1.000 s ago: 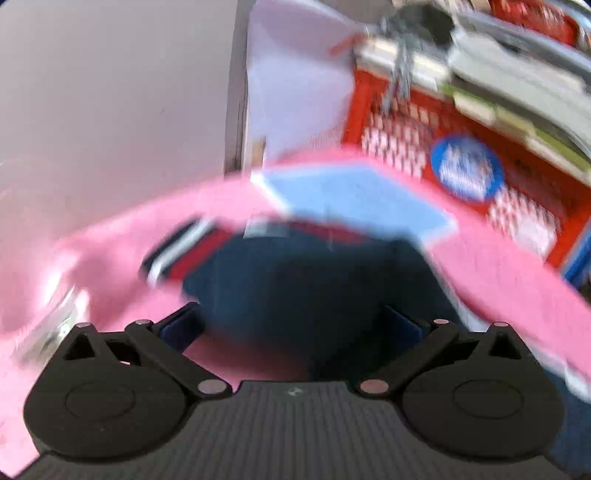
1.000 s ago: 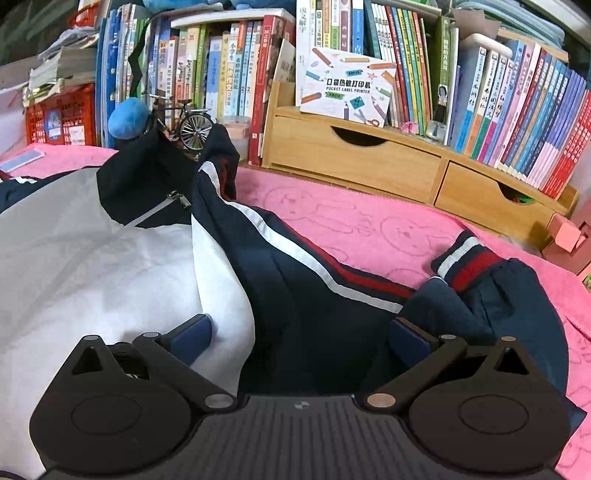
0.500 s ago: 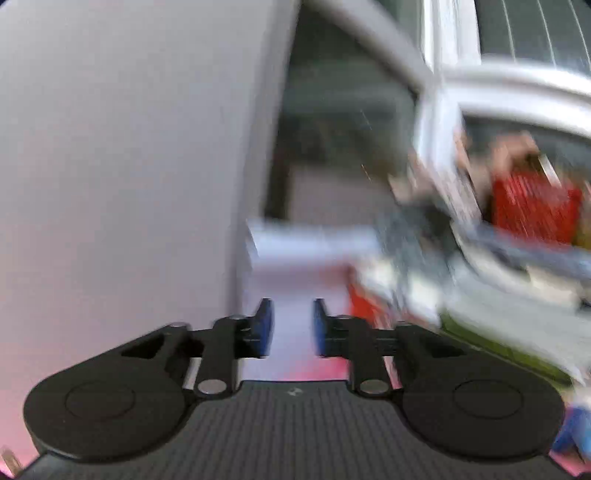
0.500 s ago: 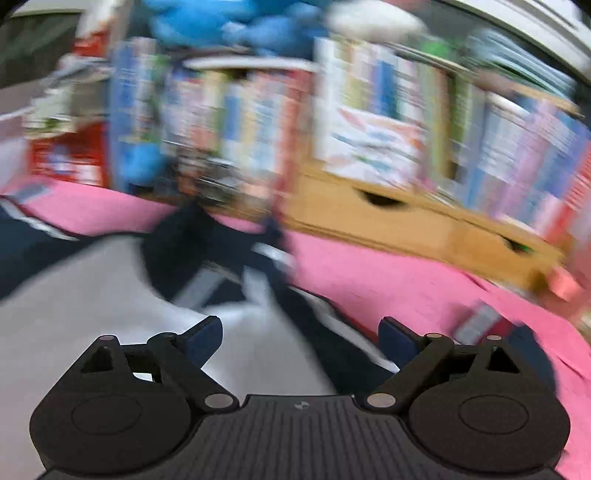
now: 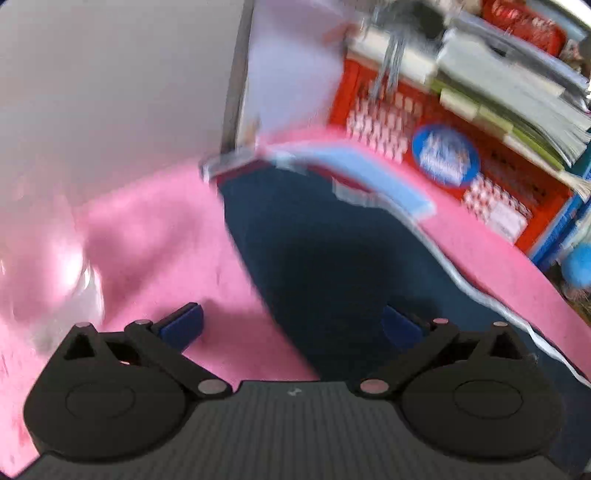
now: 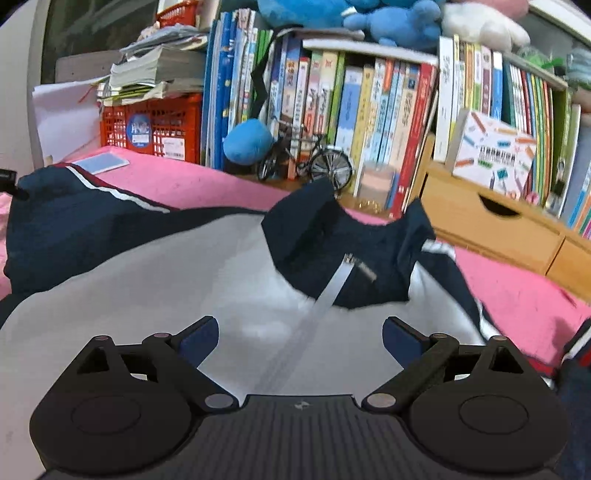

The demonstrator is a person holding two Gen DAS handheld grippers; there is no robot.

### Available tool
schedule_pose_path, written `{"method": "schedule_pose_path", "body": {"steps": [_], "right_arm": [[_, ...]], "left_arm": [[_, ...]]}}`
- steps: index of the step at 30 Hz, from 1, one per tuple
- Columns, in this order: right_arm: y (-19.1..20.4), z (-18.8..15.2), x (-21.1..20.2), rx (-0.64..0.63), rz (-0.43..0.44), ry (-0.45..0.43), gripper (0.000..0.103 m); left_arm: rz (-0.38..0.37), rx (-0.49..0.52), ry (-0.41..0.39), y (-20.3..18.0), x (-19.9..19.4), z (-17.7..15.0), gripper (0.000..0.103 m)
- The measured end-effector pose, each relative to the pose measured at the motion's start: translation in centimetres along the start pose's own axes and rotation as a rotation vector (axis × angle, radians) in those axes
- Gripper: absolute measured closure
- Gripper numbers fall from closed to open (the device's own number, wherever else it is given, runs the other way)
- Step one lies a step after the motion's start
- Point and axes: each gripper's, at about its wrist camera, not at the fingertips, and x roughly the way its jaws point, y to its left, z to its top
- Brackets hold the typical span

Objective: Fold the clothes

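While the left gripper (image 5: 291,325) hangs over the pink table (image 5: 147,229), jaws opening wide and pinching nothing, the jacket's navy sleeve (image 5: 325,258) runs from six toward eleven o'clock, white piping along its edge. It looks soft and light; the striped cuff (image 5: 236,164) seems the best hold.

Right view: the right gripper (image 6: 299,336), jaws opening and empty, hovers above the jacket (image 6: 184,280), white-bodied, navy collar (image 6: 332,236) at twelve o'clock, zipped.

Probably a child's room at home: crammed bookshelf (image 6: 369,107), plush toys (image 6: 369,14).
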Motion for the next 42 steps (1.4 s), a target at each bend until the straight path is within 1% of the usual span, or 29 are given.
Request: {"method": "schedule_pose_path", "body": {"steps": [3,4,5,6,7,8,9,10,11,14,18,20,21,22,23,24,25,27,29,30,31,33,34,35,38,39,40,41,42], "right_arm": [[0.1,-0.7,0.2,0.018,0.007,0.021,0.006],[0.2,-1.0,0.3,0.022,0.010,0.029,0.006],[0.3,-1.1,0.4,0.024,0.011,0.033,0.006],[0.4,-1.3,0.4,0.026,0.012,0.036,0.006],[0.5,-1.3,0.4,0.026,0.013,0.036,0.006],[0.6,-1.4,0.4,0.025,0.014,0.036,0.006],[0.7,-1.5,0.3,0.023,0.014,0.035,0.006],[0.8,-1.5,0.3,0.021,0.015,0.034,0.006],[0.8,-1.5,0.2,0.019,0.015,0.033,0.006],[1.1,-1.2,0.4,0.008,0.021,0.033,0.006],[2.6,0.4,1.4,0.002,0.084,0.043,0.007],[3.7,1.8,2.9,-0.008,0.099,0.076,0.012],[4.2,2.6,4.1,-0.001,0.104,0.100,0.023],[4.6,3.3,5.3,0.007,0.109,0.119,0.035],[4.9,3.9,6.2,0.022,0.112,0.115,0.035],[5.5,4.7,7.5,0.024,0.098,0.108,0.038],[6.0,5.5,8.7,0.028,0.086,0.101,0.043],[6.5,7.0,11.2,0.051,0.088,0.077,0.042],[6.6,8.7,14.1,0.070,0.056,0.049,0.039],[6.3,9.6,15.6,0.108,0.048,0.056,0.031],[5.9,10.3,16.2,0.130,0.021,0.070,0.034],[5.3,11.4,17.3,0.172,-0.025,0.096,0.035],[5.2,11.4,16.7,0.183,0.008,0.103,0.036],[4.8,11.0,15.1,0.198,0.061,0.080,0.036],[3.1,8.7,8.6,0.200,0.164,-0.026,0.016],[2.4,7.5,6.0,0.179,0.154,-0.064,0.009],[0.5,6.0,3.5,0.146,0.127,-0.101,0.008],[-1.5,4.6,1.7,0.119,0.085,-0.114,0.007],[-3.9,3.0,0.2,0.099,0.017,-0.093,0.007]], "left_arm": [[-0.057,0.033,-0.031,-1.2,1.4,0.1,0.000],[-0.051,0.059,-0.042,-1.9,1.9,0.0,0.003],[-0.043,0.085,-0.053,-2.7,2.3,0.0,0.024],[-0.016,0.117,-0.069,-3.5,2.6,-0.2,0.037],[-0.002,0.136,-0.079,-4.0,2.7,-0.2,0.067],[-0.011,0.135,-0.085,-4.2,2.7,-0.2,0.086],[-0.039,0.119,-0.095,-4.2,2.6,0.0,0.093],[-0.050,0.116,-0.115,-4.1,2.3,0.2,0.095],[-0.034,0.137,-0.159,-4.5,1.7,0.4,0.095],[0.031,0.225,-0.303,-6.5,0.3,1.8,0.096],[0.110,0.250,-0.430,-8.0,-1.2,4.4,0.097],[0.153,0.239,-0.502,-8.2,-2.1,5.5,0.097],[0.171,0.226,-0.533,-8.2,-2.4,5.8,0.097],[0.191,0.209,-0.557,-8.0,-2.5,6.2,0.097],[0.210,0.192,-0.580,-7.9,-2.5,6.6,0.097],[0.236,0.184,-0.570,-7.6,-1.9,6.9,0.097],[0.261,0.200,-0.544,-7.4,-1.2,6.9,0.097],[0.341,0.263,-0.459,-7.5,1.5,6.5,0.096],[0.445,0.343,-0.356,-7.8,3.7,5.2,0.090],[0.462,0.374,-0.319,-7.8,4.0,4.5,0.086],[0.477,0.405,-0.281,-7.9,4.3,3.7,0.074],[0.449,0.441,-0.253,-8.0,3.2,2.4,0.051],[0.430,0.458,-0.251,-8.0,2.4,1.8,0.022],[0.416,0.473,-0.257,-7.9,1.6,1.1,0.002],[0.373,0.502,-0.242,-8.0,-0.4,-0.8,0.000],[0.357,0.504,-0.229,-8.0,-1.2,-1.5,0.000],[0.340,0.497,-0.215,-7.9,-1.7,-2.1,0.000],[0.322,0.488,-0.198,-7.9,-2.2,-2.6,0.000],[0.304,0.477,-0.180,-7.8,-2.6,-3.1,0.000]]}}
